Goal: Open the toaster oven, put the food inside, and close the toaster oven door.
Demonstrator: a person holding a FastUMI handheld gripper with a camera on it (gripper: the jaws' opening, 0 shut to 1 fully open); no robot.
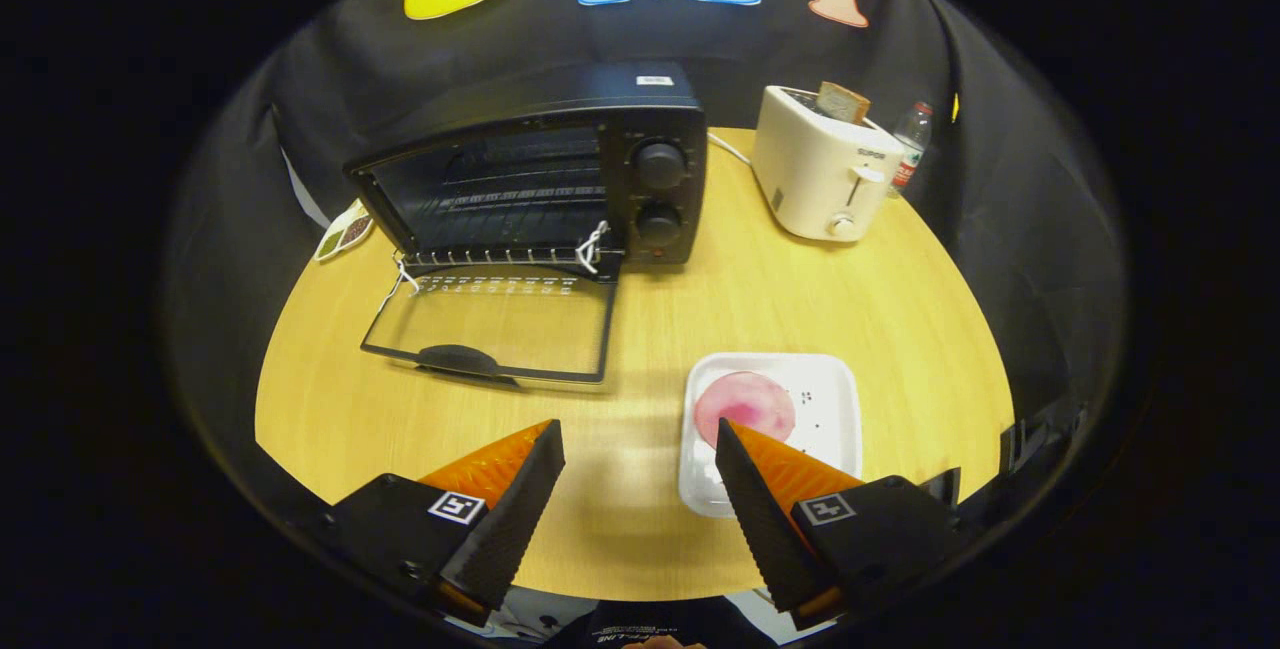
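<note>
Gripper view: gripper [640, 449] hangs above the near edge of the tabletop [900, 309], jaws wide apart, nothing between them but bare wood. Toaster oven [560, 169] sits beyond and to the left of the jaws, door [490, 324] already dropped flat onto the tabletop, handle [455, 359] toward us, cavity open and apparently empty. So step one reads as done; the food is next. Food [745, 407] is a flat pink round slice on a white tray [830, 399], just ahead of the right-hand finger [760, 489]; that fingertip overlaps the slice's near edge in view, and I can't tell whether it touches or sits above. Key relation: the slice lies off-centre, to the right of the gap between the jaws, not in it, so the gripper needs to shift right and forward before closing. The slice is round with no useful long axis and lies thin and flat on the tray, so getting a finger under it looks tricky. From the tray, the oven mouth is forward-left, past the lowered door. White toaster [820, 169] with a bread slice stands far right, not involved.
</note>
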